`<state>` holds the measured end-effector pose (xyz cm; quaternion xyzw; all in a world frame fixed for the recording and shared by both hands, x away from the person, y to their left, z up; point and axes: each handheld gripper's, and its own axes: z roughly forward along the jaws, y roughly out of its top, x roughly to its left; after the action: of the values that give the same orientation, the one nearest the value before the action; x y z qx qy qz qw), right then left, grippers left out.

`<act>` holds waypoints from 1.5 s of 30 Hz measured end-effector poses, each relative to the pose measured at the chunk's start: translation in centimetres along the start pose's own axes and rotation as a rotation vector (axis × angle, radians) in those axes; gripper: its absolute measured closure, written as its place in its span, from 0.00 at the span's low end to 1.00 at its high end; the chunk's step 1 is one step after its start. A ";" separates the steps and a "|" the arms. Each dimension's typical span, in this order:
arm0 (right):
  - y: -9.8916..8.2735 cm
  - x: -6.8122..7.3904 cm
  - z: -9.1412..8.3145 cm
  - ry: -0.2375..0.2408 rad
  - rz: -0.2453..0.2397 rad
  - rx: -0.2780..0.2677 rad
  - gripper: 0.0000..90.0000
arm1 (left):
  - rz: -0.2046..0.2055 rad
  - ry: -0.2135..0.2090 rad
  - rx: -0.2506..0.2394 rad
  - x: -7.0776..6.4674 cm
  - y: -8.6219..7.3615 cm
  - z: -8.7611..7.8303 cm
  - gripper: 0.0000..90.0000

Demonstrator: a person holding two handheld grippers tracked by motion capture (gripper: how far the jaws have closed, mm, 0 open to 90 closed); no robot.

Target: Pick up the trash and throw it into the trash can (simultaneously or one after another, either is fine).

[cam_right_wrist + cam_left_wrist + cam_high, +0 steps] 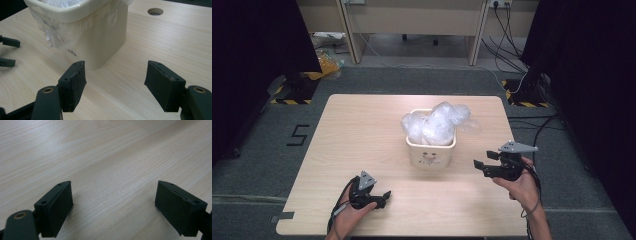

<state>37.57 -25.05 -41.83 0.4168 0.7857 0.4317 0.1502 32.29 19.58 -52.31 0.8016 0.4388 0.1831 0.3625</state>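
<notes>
Cream plastic is what I have in front of me: a small waste bin [431, 152] standing upright near the middle of the pale wood-grain counter [357, 135], lined with a clear plastic bag [437, 122] that puffs up in a crumpled heap above the rim and spills a little over the far right side. On the bin's near face I can see a small dark printed mark, something like a little face, but it is too small for me to read as writing. On the grey carpet to the left of the counter a black tape figure [298, 135] reads like a "5".

My left claw [383, 196] rests low at the near edge of the counter, well apart from the bin, its jaws spread with bare wood between them in the left gripper view [113, 200].

My right claw [478, 165] is held just to the right of the bin, pointing at its side. Its jaws are spread wide and pinch nothing; in the right gripper view [115, 85] the bin's corner [100, 40] and the hanging bag film [62, 32] sit just beyond the left jaw, apart from it. A round cable hole [155, 11] shows in the counter farther off.
</notes>
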 end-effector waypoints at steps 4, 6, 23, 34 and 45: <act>-1.3 0.1 0.1 0.008 0.018 -0.022 0.36 | 0.000 0.000 0.000 0.0 0.0 0.0 0.15; -2.0 0.2 0.2 0.008 0.015 -0.004 0.36 | -0.001 0.000 0.000 0.0 0.0 0.0 0.15; -7.0 1.0 2.9 -0.022 -0.012 0.104 0.19 | -0.001 0.001 0.000 0.0 0.0 0.0 0.15; -9.4 2.1 3.6 -0.053 -0.060 0.163 0.18 | 0.000 0.001 0.002 0.0 0.0 0.0 0.15; -10.1 2.8 3.6 -0.088 -0.102 0.146 0.14 | -0.001 0.002 0.000 0.0 0.0 0.0 0.15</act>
<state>32.73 -23.66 -51.67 0.4046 0.8279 0.3463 0.1757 32.28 19.58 -52.31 0.8013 0.4394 0.1836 0.3622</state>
